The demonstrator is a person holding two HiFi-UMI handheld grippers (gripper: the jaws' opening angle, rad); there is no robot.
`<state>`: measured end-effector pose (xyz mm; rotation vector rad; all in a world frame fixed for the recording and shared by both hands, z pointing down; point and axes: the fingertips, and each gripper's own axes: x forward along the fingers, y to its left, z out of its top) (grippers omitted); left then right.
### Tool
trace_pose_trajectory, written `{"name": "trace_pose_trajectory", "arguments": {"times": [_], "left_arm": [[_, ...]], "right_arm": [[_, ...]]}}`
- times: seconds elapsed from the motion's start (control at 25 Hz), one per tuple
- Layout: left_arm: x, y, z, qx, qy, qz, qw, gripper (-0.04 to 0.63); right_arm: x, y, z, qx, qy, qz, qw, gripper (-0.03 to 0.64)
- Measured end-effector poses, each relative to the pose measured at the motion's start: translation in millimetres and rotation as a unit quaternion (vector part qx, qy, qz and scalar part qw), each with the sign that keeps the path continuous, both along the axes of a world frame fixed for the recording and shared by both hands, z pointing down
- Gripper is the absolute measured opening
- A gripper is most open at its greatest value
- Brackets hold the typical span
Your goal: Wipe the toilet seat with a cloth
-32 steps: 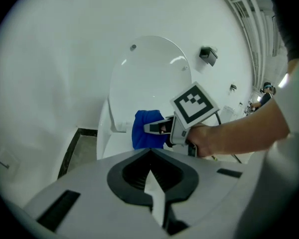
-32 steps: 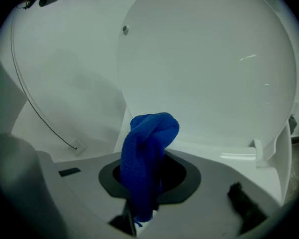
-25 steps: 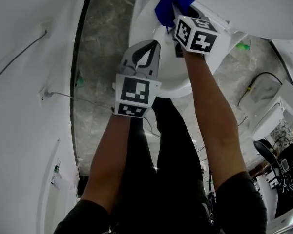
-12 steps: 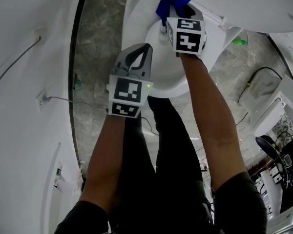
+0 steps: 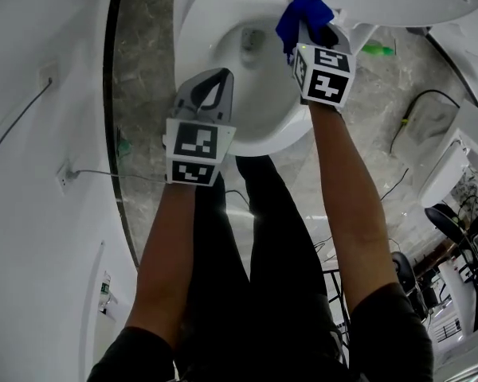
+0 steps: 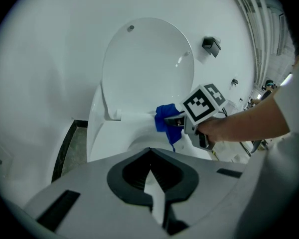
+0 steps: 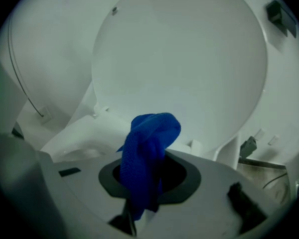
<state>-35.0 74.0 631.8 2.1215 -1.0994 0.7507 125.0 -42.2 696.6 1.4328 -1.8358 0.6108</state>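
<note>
A white toilet stands below me with its lid [image 6: 149, 68] raised and its seat rim [image 5: 267, 130] down. A blue cloth [image 5: 303, 14] is bunched in my right gripper [image 5: 308, 29], which is shut on it over the back right of the rim, close to the hinge. In the right gripper view the cloth [image 7: 149, 148] fills the jaws of my right gripper [image 7: 155, 156] and hides the fingertips. In the left gripper view the cloth [image 6: 165, 123] hangs just over the seat. My left gripper [image 5: 215, 82] hovers over the front left of the rim, shut and empty [image 6: 150, 149].
Grey marble floor [image 5: 143, 70] runs along the left of the toilet beside a white wall with a socket and cable [image 5: 64, 173]. A small green object [image 5: 378, 50] and a black cable [image 5: 418, 118] lie on the floor at the right. A black fitting [image 6: 211, 45] sits on the wall.
My right gripper has carried the cloth from the back middle of the bowl to the right along the rim. The left gripper has stayed shut over the front left.
</note>
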Motion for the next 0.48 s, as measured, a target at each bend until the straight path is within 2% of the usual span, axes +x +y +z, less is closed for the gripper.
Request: {"name": "trace_pose_trajectory", "arguments": {"times": [0.24, 0.48], "left_arm": [[7.2, 5.0, 5.0, -0.002, -0.013, 0.01, 0.9999, 0.009], [-12.7, 0.8, 13.4, 0.005, -0.067, -0.033, 0.9972, 0.009]], "right_arm": [[54.8, 35.6, 1.4, -0.007, 0.011, 0.042, 0.999, 0.077], [74.5, 73.5, 4.6, -0.011, 0.039, 0.034, 0.999, 0.077]]}}
